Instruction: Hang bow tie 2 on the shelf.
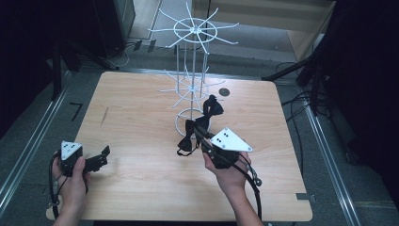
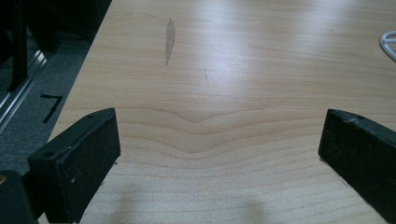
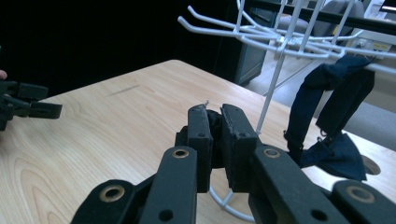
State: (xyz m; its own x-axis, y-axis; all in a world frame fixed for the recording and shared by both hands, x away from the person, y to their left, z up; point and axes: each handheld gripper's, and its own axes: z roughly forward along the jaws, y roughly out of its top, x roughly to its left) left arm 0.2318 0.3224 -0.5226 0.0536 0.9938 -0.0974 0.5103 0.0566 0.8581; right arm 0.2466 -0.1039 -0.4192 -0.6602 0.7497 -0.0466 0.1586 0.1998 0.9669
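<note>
We take the work in hand to be hanging a dark bow tie (image 1: 188, 136) on the white wire rack (image 1: 192, 70); the right gripper (image 3: 214, 122) has its jaws nearly closed with a fold of dark cloth pinched between them, and in the high view that gripper (image 1: 200, 133) sits just in front of the rack's ring base with the tie drooping from it; a second bow tie (image 3: 332, 112) already hangs by its strap from one of the lower arms; the left gripper (image 2: 219, 140) rests low near the table's (image 1: 136, 127) left front corner, jaws wide apart with bare wood between them

To do this well, we would lift the tie clear of the base, bring its strap over the upturned tip of a free arm away from the hung tie, and let go only once the loop sits behind that tip; a slow approach should keep the light rack from swinging or turning

How much cloth is gripped we cannot tell, since the jaws hide it; the strap's loop is hard to pick out against the dark cloth; the rack's top is cut off in the right gripper view
</note>
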